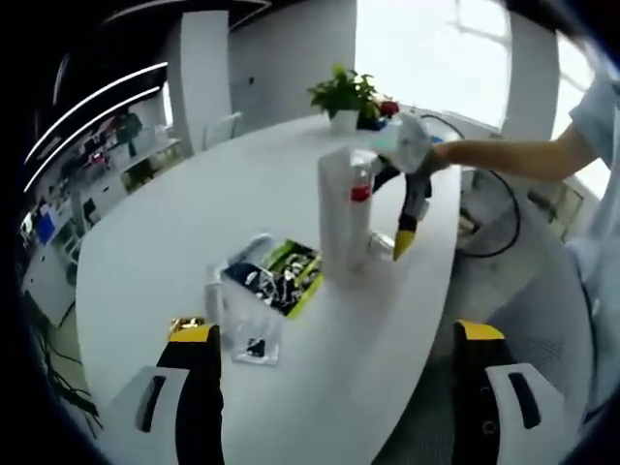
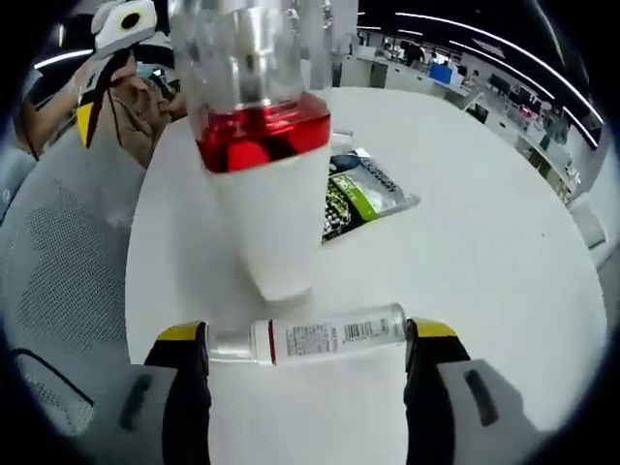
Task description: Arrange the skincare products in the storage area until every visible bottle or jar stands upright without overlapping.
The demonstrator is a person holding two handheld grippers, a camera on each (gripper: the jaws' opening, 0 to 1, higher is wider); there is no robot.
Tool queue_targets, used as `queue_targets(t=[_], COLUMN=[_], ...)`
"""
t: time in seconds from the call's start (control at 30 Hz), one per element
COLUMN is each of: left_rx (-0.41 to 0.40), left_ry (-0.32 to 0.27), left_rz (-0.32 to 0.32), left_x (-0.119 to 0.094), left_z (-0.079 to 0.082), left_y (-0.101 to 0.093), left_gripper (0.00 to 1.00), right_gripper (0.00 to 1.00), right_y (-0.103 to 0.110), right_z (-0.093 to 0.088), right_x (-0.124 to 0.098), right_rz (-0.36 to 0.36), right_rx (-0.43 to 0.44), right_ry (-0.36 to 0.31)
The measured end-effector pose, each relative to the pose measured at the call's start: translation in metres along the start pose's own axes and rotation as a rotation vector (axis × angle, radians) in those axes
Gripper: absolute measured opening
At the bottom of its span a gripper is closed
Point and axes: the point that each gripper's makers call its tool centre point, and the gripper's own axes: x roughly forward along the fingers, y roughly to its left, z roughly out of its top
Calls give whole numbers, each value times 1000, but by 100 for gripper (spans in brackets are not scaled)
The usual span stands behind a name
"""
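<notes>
A clear bottle (image 2: 310, 339) with a printed label lies on its side on the white table (image 2: 504, 252). My right gripper (image 2: 307, 331) spans it lengthwise, a yellow-tipped jaw against each end. In the left gripper view that right gripper (image 1: 405, 228) points down beside a tall white container (image 1: 347, 218) with a red band, held by a person's hand (image 1: 418, 155). The same container (image 2: 271, 213) rises just behind the bottle. My left gripper (image 1: 334, 334) is open and holds nothing. A small clear bottle (image 1: 215, 302) stands near its left jaw.
A green-and-black packet (image 1: 279, 274) and a clear sachet (image 1: 257, 341) lie on the table (image 1: 174, 223); the packet (image 2: 366, 192) sits right of the container. A potted plant (image 1: 344, 97) stands at the far end. A mesh chair (image 2: 68, 252) is at the table's edge.
</notes>
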Motion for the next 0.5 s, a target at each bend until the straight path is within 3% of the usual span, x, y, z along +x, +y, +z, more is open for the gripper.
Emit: queue_targets(t=[0.5], left_rx=[28], left_ry=[-27], left_rz=[-4], left_x=[4], left_z=[9], left_y=[-11], left_gripper=[97], right_gripper=[82], right_y=[5], right_z=[-1], right_x=[-12], right_rz=[-27], right_rx=[218], right_ry=[-76])
